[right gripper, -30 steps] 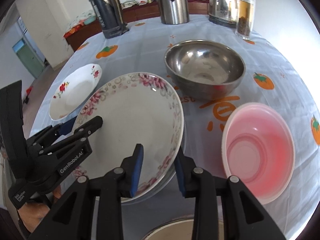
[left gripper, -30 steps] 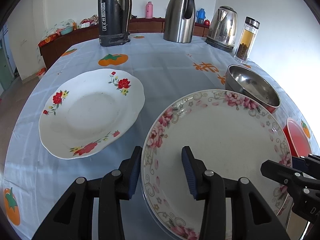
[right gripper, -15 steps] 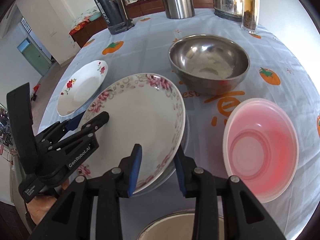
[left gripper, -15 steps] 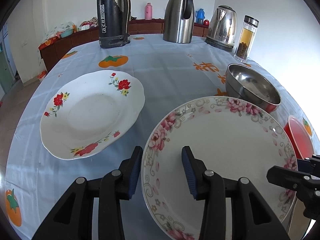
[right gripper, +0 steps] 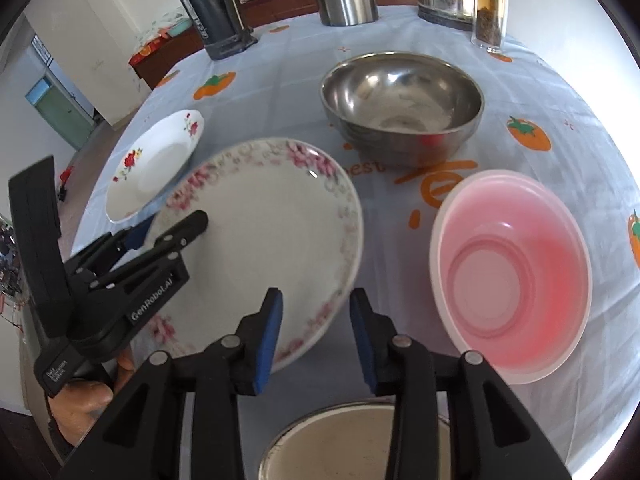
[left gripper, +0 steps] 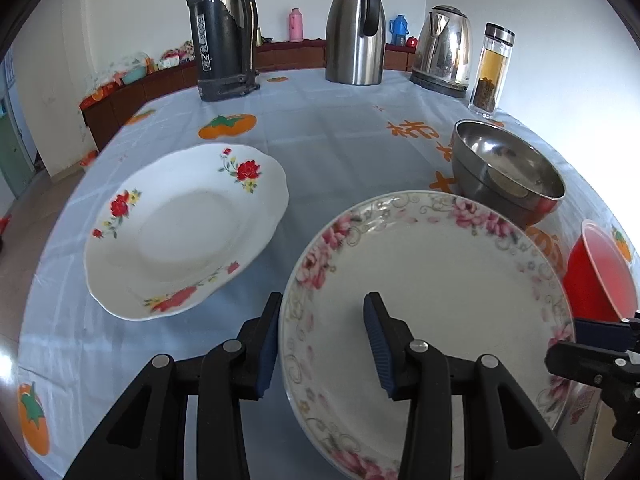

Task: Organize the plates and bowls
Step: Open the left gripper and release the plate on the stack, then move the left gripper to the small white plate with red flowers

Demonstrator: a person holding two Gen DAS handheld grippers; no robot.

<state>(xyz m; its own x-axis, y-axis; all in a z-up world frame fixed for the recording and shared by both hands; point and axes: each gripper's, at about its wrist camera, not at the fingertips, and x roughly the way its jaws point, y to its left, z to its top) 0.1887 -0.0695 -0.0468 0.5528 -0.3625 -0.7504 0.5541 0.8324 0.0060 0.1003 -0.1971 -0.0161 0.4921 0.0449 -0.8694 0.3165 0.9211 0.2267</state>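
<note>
A pink-flowered plate (left gripper: 440, 300) (right gripper: 272, 232) hangs tilted just above the blue tablecloth. My left gripper (left gripper: 322, 304) (right gripper: 172, 222) is shut on its left rim, one finger on top and one beneath. My right gripper (right gripper: 316, 296) (left gripper: 568, 342) straddles the plate's near right rim. Its jaws are opening, and the right pad stands clear of the rim. A white plate with red flowers (left gripper: 184, 232) (right gripper: 156, 160) lies to the left. Behind the held plate sits a steel bowl (left gripper: 508, 172) (right gripper: 400, 100), with a pink plastic bowl (right gripper: 512, 272) (left gripper: 600, 276) at the right.
Two thermos jugs (left gripper: 224, 32) (left gripper: 354, 28), a kettle (left gripper: 442, 48) and a glass jar (left gripper: 492, 68) line the table's far edge. Another metal vessel (right gripper: 352, 440) shows right under my right gripper. A hand (right gripper: 80, 396) holds the left gripper at the table's near left edge.
The right jaws have widened around the plate's rim. The pink-flowered plate has shifted and tilted, and the rim seen beneath it earlier no longer shows.
</note>
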